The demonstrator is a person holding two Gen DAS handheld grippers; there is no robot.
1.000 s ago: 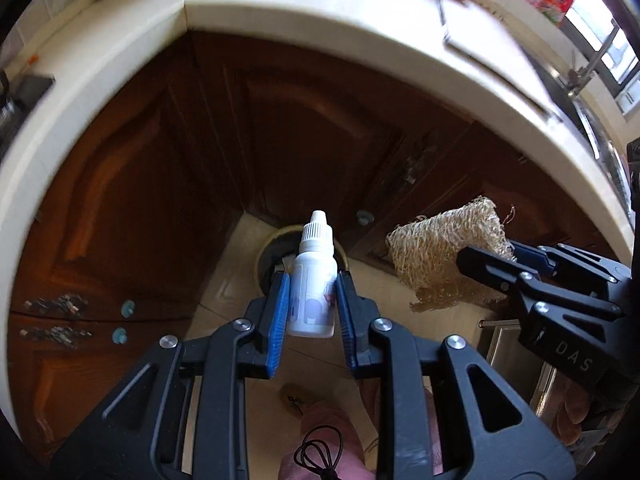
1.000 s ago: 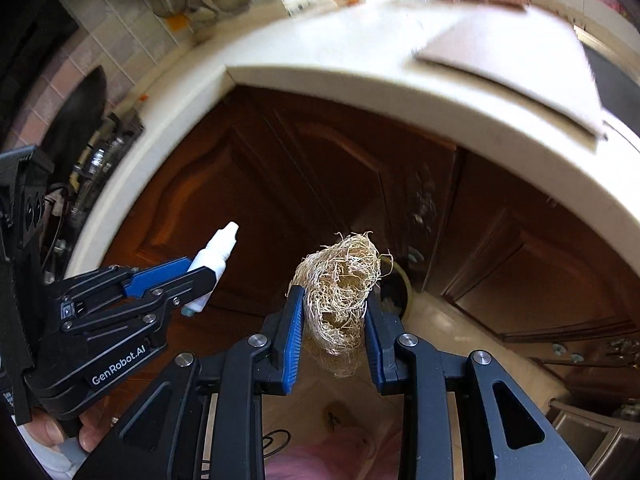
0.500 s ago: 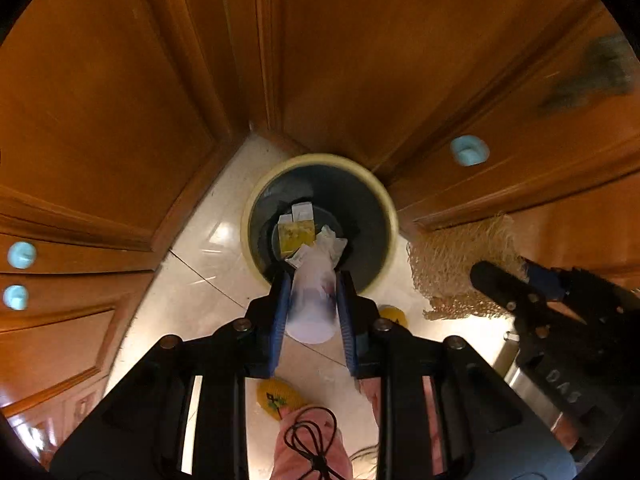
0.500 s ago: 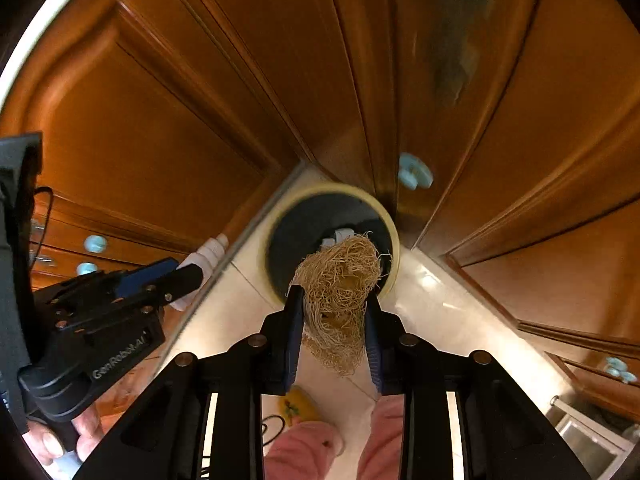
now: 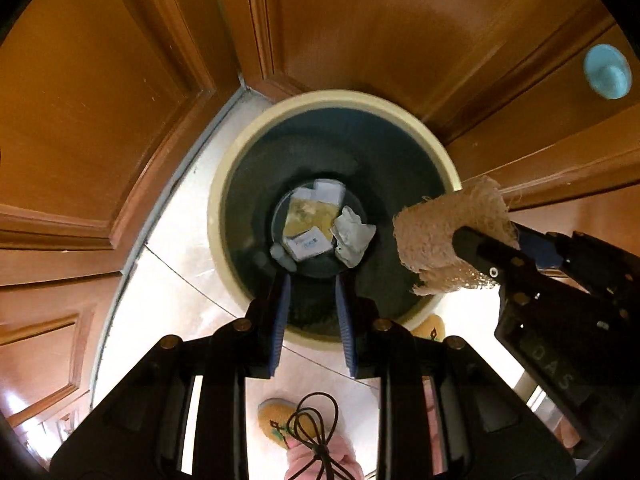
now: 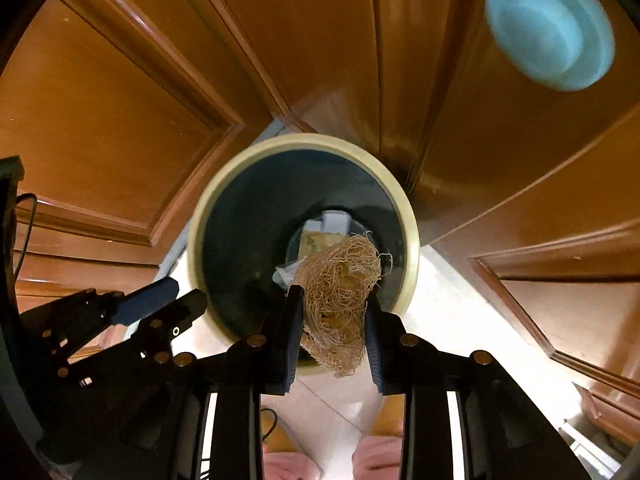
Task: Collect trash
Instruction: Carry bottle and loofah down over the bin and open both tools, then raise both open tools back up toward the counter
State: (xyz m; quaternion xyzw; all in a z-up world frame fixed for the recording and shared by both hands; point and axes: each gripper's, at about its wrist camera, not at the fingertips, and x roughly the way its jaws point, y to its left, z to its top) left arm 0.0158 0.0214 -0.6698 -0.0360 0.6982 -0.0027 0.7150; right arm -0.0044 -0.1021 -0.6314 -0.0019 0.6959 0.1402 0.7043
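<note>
Wooden cabinets (image 6: 120, 92) behind; tan, fibrous loofah (image 6: 338, 288), frayed.

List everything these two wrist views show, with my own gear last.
trash bin: one, cream rim and dark inside, on the floor in the cabinet corner
trash: several pieces, white and yellowish, at the bin's bottom
loofah scrubber: one, tan, clamped over the bin's mouth
cabinet doors: several, brown wood, around the bin
cabinet knob: one, pale blue, on a door to the upper right
floor tiles: pale, glossy, under the bin
slippers: two, yellow, beside the bin
left gripper: black with blue pads, jaws apart and empty, above the bin
right gripper: black with blue pads, jaws closed on the loofah scrubber
</note>
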